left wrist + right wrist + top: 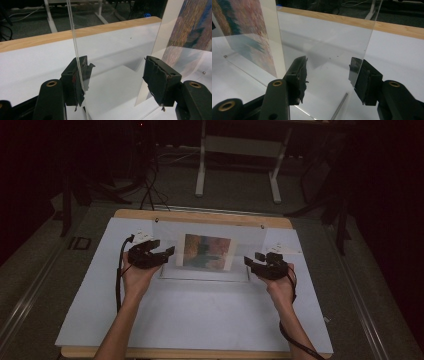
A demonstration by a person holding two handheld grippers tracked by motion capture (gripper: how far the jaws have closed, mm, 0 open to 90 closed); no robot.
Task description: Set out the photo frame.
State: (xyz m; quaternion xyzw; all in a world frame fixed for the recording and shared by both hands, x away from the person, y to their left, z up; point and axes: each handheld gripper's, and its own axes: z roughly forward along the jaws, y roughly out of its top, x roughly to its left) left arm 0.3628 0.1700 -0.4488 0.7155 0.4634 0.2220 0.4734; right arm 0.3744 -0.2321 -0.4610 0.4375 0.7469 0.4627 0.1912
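A clear acrylic sheet (246,245) stands upright across the middle of the table, with a colourful picture (206,251) against it. A second clear sheet (205,276) lies flat at its foot. My left gripper (162,249) is at the upright sheet's left edge. In the left gripper view the sheet (112,45) passes between the wide jaws of that gripper (116,72), its edge close by the left jaw. My right gripper (252,259) is at the right edge. There the sheet (324,37) also runs between the spread jaws of that gripper (328,72), beside the picture (244,32).
A white mat (200,315) covers the wooden table (200,216), whose bare far rim shows behind the sheet. Beyond the table stand a white desk frame (201,170) and dark stands on the floor. A person's forearms come in from the near edge.
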